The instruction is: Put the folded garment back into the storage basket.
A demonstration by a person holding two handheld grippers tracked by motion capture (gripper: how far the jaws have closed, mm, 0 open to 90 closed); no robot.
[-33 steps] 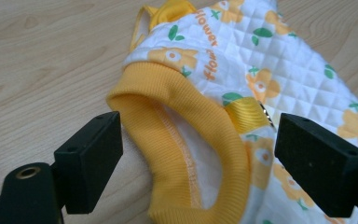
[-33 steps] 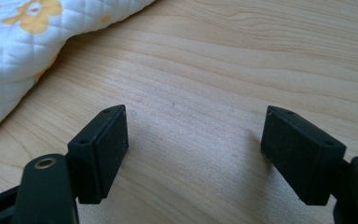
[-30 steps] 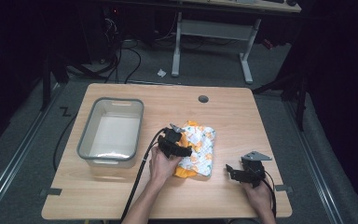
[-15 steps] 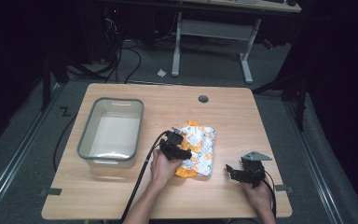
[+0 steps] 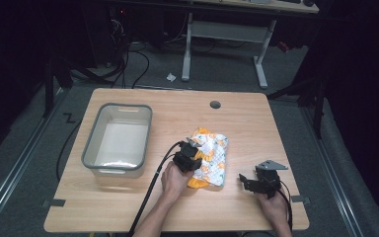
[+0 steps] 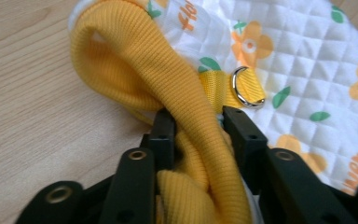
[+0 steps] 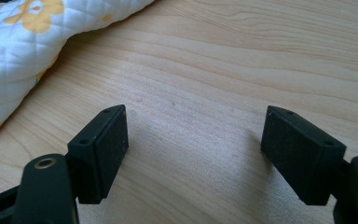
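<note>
Little has shifted since the earlier frame: left gripper point(image 6: 193, 135) stays clamped on the yellow ribbed cuff point(image 6: 168, 74) of the quilted flower-print garment point(image 5: 211, 157), mid-tabletop toward the near edge, probably to lift or fold it. Right gripper point(image 7: 193, 154) rests agape nearer the right edge; grey bin point(image 5: 93, 148) at left.

The quilted cloth point(image 6: 303, 60) is white with orange flowers and green leaves, edged in yellow ribbing point(image 6: 135, 51). The tabletop point(image 5: 256, 123) is pale wood; the tub point(image 5: 93, 148) is grey-rimmed.
</note>
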